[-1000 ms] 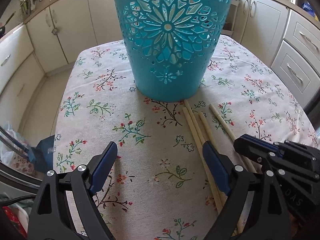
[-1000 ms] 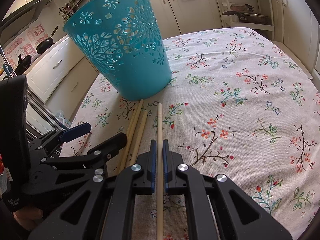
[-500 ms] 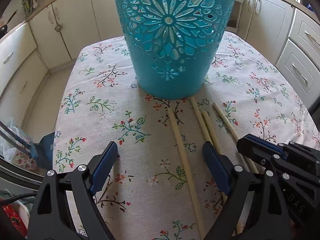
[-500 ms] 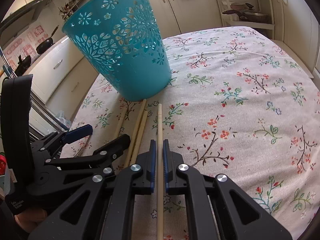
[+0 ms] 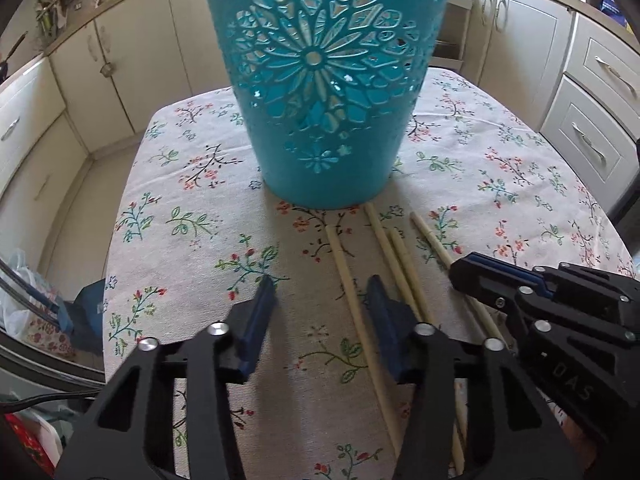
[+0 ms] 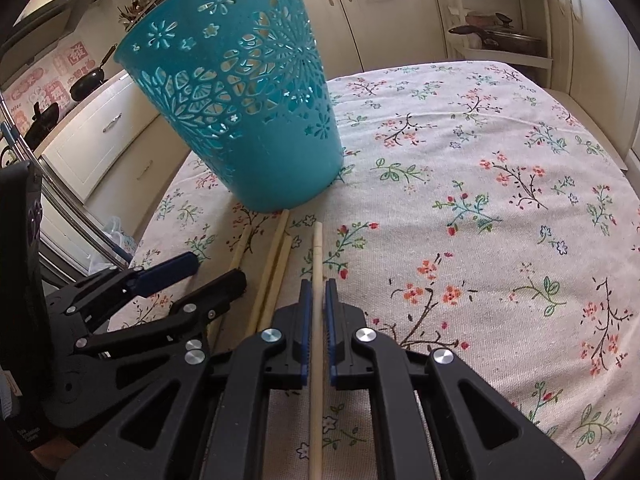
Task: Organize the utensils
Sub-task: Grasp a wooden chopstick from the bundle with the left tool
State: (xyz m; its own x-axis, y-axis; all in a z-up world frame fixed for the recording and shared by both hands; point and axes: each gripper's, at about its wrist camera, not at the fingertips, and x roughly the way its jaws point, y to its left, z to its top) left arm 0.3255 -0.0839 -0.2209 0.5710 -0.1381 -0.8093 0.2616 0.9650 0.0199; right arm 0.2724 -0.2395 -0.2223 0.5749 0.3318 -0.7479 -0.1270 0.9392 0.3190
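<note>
A teal cut-out basket (image 5: 320,80) (image 6: 240,92) stands upright on the floral tablecloth. Several wooden chopsticks lie in front of it. One chopstick (image 5: 340,256) (image 6: 240,244) lies between the fingers of my left gripper (image 5: 320,284) (image 6: 216,268), close to the right pad. The jaws are closing and the left pad is still well clear of the stick. A pair of chopsticks (image 5: 400,264) (image 6: 280,248) lies just to the right. My right gripper (image 6: 315,284) (image 5: 468,266) is shut on another chopstick (image 6: 317,248) (image 5: 430,236), which rests low on the cloth.
The tablecloth (image 6: 500,184) covers the table, whose left edge (image 5: 112,264) drops to the floor, where a bag lies. Cream kitchen cabinets (image 5: 592,128) ring the table. A shelf with pots (image 6: 496,32) stands at the back right.
One chopstick slid left out of the bundle and now lies between the left fingers. The left jaws have narrowed a good deal. The right gripper has kept its grip without moving.
</note>
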